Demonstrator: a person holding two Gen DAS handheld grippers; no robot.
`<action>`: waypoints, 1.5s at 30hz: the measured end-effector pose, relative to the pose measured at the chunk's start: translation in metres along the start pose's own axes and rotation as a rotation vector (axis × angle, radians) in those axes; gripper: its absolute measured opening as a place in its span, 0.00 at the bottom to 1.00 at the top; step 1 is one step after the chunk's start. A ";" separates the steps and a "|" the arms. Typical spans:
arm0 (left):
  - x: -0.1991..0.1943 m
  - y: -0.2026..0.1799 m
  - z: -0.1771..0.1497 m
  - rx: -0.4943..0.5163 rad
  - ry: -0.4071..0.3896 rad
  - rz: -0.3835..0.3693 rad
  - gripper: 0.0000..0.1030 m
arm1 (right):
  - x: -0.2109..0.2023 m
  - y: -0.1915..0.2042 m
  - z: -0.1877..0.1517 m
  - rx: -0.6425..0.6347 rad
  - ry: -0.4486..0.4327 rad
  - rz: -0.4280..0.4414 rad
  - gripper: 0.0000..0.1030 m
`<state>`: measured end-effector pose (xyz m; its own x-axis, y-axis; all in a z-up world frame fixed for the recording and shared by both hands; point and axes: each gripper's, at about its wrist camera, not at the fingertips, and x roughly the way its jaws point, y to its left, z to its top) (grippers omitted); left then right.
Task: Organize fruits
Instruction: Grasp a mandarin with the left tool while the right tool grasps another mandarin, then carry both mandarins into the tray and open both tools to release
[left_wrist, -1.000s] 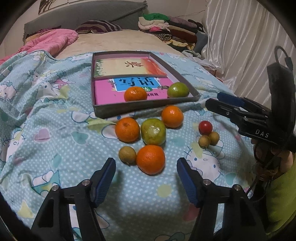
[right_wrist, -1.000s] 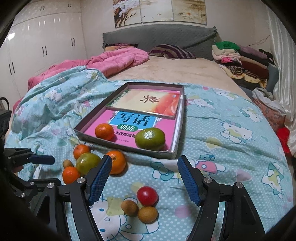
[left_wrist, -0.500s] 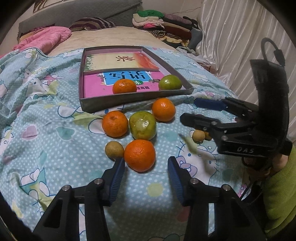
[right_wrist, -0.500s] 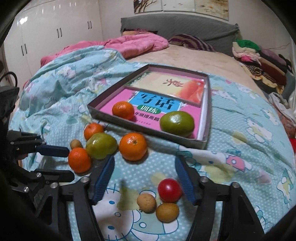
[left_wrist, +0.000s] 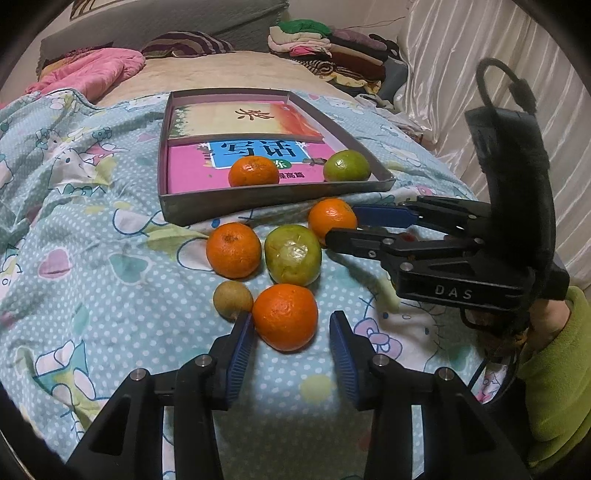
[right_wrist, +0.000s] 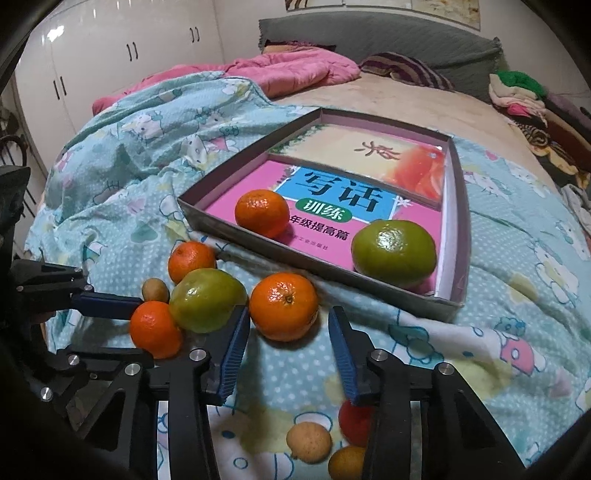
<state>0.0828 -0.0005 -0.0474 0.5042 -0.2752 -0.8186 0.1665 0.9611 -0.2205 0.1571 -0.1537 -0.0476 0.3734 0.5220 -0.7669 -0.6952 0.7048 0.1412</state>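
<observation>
Your left hand-held gripper (left_wrist: 291, 345) points down at the bed with its jaws closing around the nearest orange (left_wrist: 285, 316); the fruit sits between the blue pads, the left pad looks to be at its skin and the right pad stands a little clear, so it is not yet clamped. A small brown fruit (left_wrist: 232, 298) lies just beside that orange and by the left pad. Behind them a green fruit (left_wrist: 293, 254) rests between two more oranges, one on its left (left_wrist: 233, 249) and one at its back right (left_wrist: 331, 219). Your right hand-held gripper (right_wrist: 284, 341) is also closing, with that back-right orange (right_wrist: 283, 305) between its fingers but neither pad pressing on it; in the left wrist view its upper blue pad reaches that fruit from the right. Under this gripper lie a red fruit (right_wrist: 352, 424) and two small brown ones (right_wrist: 309, 441), partly hidden by the finger. The shallow box (left_wrist: 275, 201) sits on the patterned bedspread (left_wrist: 74, 229) just beyond the loose fruit, with books lining its floor; inside, an orange (left_wrist: 254, 171) and a green citrus (left_wrist: 347, 165) rest near the front wall, apart from each other. Your green sleeve (left_wrist: 554, 369) shows at the right.
</observation>
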 end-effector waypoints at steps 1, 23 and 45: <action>0.001 0.000 0.000 0.001 0.001 0.002 0.42 | 0.001 0.000 0.001 0.003 0.001 0.009 0.44; 0.020 -0.001 0.004 -0.001 0.004 0.040 0.36 | -0.027 -0.013 -0.005 0.072 -0.059 0.059 0.39; -0.035 0.027 0.037 -0.090 -0.103 0.045 0.36 | -0.055 -0.026 0.003 0.140 -0.169 0.047 0.39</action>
<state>0.1010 0.0342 -0.0056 0.5948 -0.2281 -0.7708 0.0670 0.9696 -0.2352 0.1563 -0.1987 -0.0074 0.4483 0.6203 -0.6436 -0.6268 0.7315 0.2684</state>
